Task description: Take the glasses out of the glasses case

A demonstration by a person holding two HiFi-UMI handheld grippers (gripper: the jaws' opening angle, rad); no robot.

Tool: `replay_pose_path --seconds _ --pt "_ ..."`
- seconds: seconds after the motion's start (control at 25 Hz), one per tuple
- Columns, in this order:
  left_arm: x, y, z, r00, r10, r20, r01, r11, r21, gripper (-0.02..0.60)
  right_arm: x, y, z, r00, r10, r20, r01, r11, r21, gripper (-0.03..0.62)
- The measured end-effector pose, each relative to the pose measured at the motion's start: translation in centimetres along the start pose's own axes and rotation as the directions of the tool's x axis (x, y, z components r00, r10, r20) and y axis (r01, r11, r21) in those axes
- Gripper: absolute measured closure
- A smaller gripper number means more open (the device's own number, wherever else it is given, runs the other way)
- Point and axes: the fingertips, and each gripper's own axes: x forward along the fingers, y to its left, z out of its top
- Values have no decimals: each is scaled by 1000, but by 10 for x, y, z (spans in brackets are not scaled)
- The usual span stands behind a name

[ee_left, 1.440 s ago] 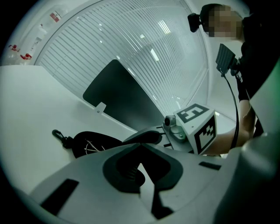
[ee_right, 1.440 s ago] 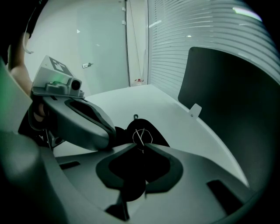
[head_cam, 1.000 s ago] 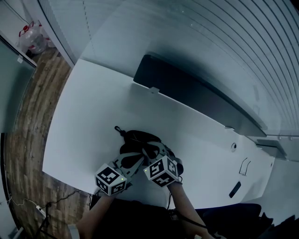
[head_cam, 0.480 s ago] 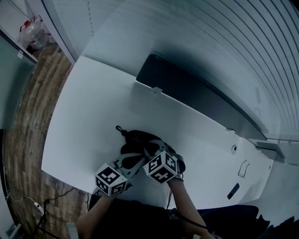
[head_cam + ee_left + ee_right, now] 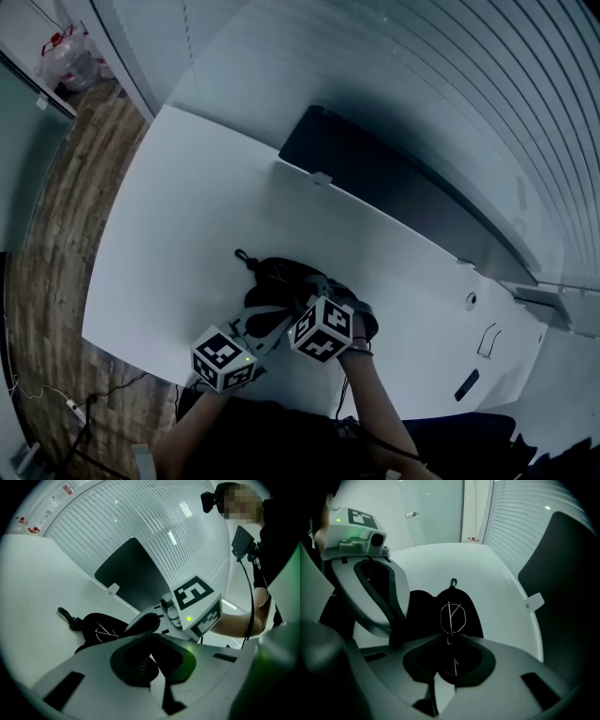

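The thin wire-framed glasses are folded, and their frame shows as a pale loop against the black soft glasses case. The case lies flat on the white desk, near the edge closest to the person. The jaws of the right gripper are clenched on the lower part of the wire frame and point steeply down at the case. It is not possible to tell if the far end of the glasses is inside the case or only lies on it.

The left gripper comes in nearly level from the person's left side. Its jaws are closed on the near edge of the black case, and dark material fills the space just behind the tips. The two grippers are close together over the case, almost touching.

A small black clip hangs from the far end of the case and rests on the desk. Further away, a dark flat panel stands along the back edge of the desk, and behind it is a white ribbed wall. A wooden floor shows to the left of the desk.
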Motion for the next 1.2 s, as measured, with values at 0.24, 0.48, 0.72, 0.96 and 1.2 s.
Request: replay_pose_path --seconds 0.24,0.48,0.72,0.96,1.2 --pt "-1 2 1 1000 0 4 0 1000 -8 578 2 -3 0 998 -50 -28 48 997 -61 558" --pt "-1 2 1 1000 -2 2 2 1000 -8 578 0 -5 0 995 -94 -22 92 991 -92 572" --pt "-1 2 2 1000 -8 7 8 1000 -11 578 -3 -6 2 996 -91 0 91 995 -46 576" --pt "0 1 3 1000 -11 10 11 1000 -5 578 -5 -6 1 995 -95 1 95 995 -31 576" --pt "-1 -1 4 1000 -11 14 11 1000 -3 578 -10 -6 2 995 -100 14 100 995 -21 576"
